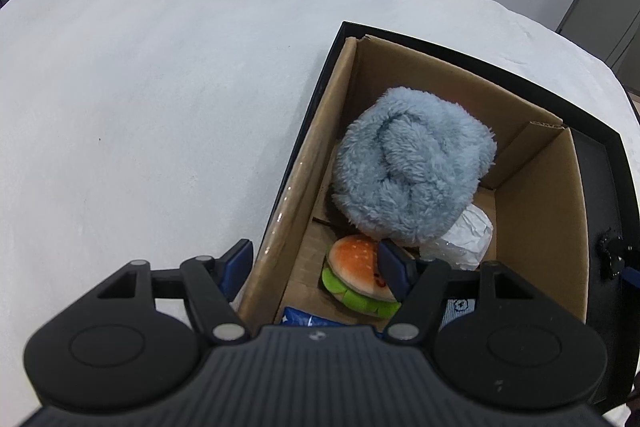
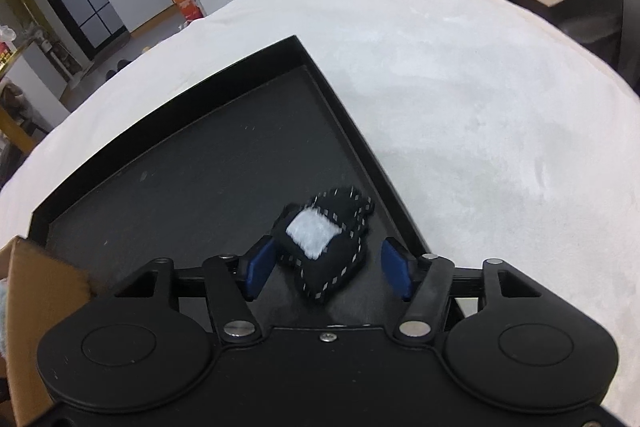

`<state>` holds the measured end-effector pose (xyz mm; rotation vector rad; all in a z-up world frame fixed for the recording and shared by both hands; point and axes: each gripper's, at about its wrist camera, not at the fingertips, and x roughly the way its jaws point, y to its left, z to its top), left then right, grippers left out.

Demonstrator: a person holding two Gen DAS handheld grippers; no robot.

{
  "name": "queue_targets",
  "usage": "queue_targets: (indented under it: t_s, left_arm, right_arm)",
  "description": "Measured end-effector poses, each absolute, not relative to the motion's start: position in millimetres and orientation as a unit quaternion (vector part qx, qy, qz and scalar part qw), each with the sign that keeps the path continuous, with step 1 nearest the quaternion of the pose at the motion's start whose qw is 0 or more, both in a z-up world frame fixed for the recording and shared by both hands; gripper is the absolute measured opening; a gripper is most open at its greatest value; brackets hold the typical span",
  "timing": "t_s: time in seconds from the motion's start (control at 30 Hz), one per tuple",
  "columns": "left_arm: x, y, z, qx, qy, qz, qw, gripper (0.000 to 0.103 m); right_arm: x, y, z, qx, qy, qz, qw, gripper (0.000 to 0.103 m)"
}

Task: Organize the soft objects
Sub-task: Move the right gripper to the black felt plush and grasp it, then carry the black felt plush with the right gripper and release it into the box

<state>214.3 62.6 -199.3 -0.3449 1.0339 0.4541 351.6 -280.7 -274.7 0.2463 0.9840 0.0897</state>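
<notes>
In the left wrist view a cardboard box (image 1: 536, 223) holds a fluffy light-blue plush (image 1: 412, 167), a burger plush (image 1: 356, 275) and a white crumpled wrap (image 1: 466, 239). My left gripper (image 1: 316, 267) is open and straddles the box's left wall: one finger is outside, the other hangs over the burger. In the right wrist view a small black plush with a white patch (image 2: 324, 247) lies, slightly blurred, in a shallow black lid (image 2: 180, 167). My right gripper (image 2: 328, 269) is open around the plush, and its right pad stands clear of it.
The box sits inside the black lid (image 1: 600, 187) on a white soft-covered table (image 1: 140, 107). A blue packet (image 1: 302, 317) peeks out at the box's near end. Shoes, an orange carton and furniture stand on the floor beyond the table's far edge.
</notes>
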Motion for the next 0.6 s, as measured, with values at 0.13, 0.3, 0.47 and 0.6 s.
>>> queue_targets:
  t_s: [0.13,0.3,0.47,0.6]
  left_arm:
    - [217.5,65.0,-202.8,-0.162,0.487,0.212,0.832,0.067]
    - [212.8,68.9,-202.6,-0.172,0.484,0.209,0.832,0.067]
    - [208.2,75.4,-203.9,-0.182,0.483,0.205,0.832,0.067]
    - [205.0,77.8,-203.4,-0.187,0.482,0.194,0.834,0.067]
  right_arm:
    - [356.1,-275.6,-274.6,0.105,0.47,0.042,0.875,0.045]
    - [353.4,-272.2,-270.0,0.094,0.481,0.056,0.87,0.025]
    - [341.4,-267.2,-259.4,0.084,0.476,0.063,0.873,0.025]
    - [336.0,-262.8,-248.5,0.081,0.472,0.063,0.875,0.025]
